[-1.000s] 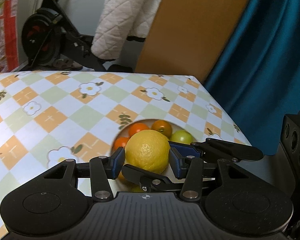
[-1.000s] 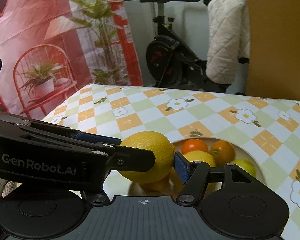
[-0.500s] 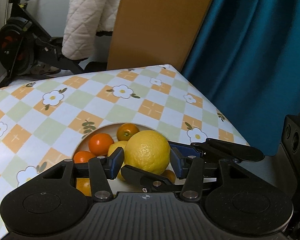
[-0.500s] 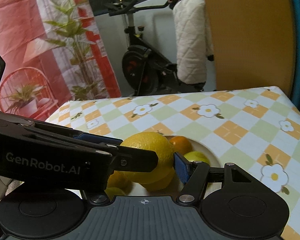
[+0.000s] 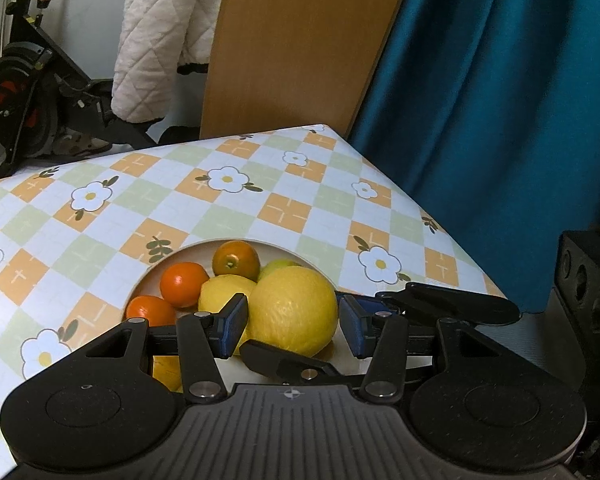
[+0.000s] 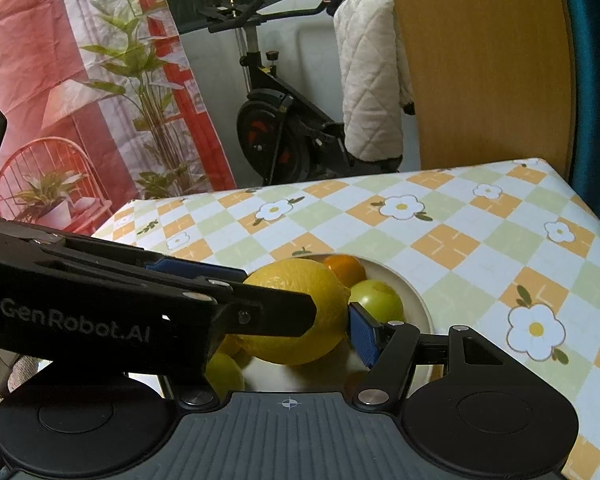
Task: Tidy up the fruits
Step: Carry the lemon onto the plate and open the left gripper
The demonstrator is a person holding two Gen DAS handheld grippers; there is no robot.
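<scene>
Nearest thing first: the left gripper (image 5: 293, 326) is clamping the big lemon (image 5: 300, 300) across its short side, and both blue pads (image 5: 233, 330) are looking snug against the peel. The right gripper (image 6: 300, 320) is crossing it and pinching the same lemon end to end. Its right pad is pressing on the pointy tip; the other pad is hiding behind the left gripper, so I'm guessing that side. The lemon is hanging just above the plate (image 6: 416, 300).

Just past the fingertips, a smaller lemon (image 5: 219, 292) and the tangerines (image 5: 183, 284) are crowding the left finger's side, and a green fruit (image 6: 378, 300) is sitting right behind the right pad. Beyond that is only the checked table (image 5: 219, 208).

My take: two grips on one fruit means both hands should be travelling as one, no twisting. When setting it down, I'd be loosening one gripper at a time, so it isn't rolling into the pile.
</scene>
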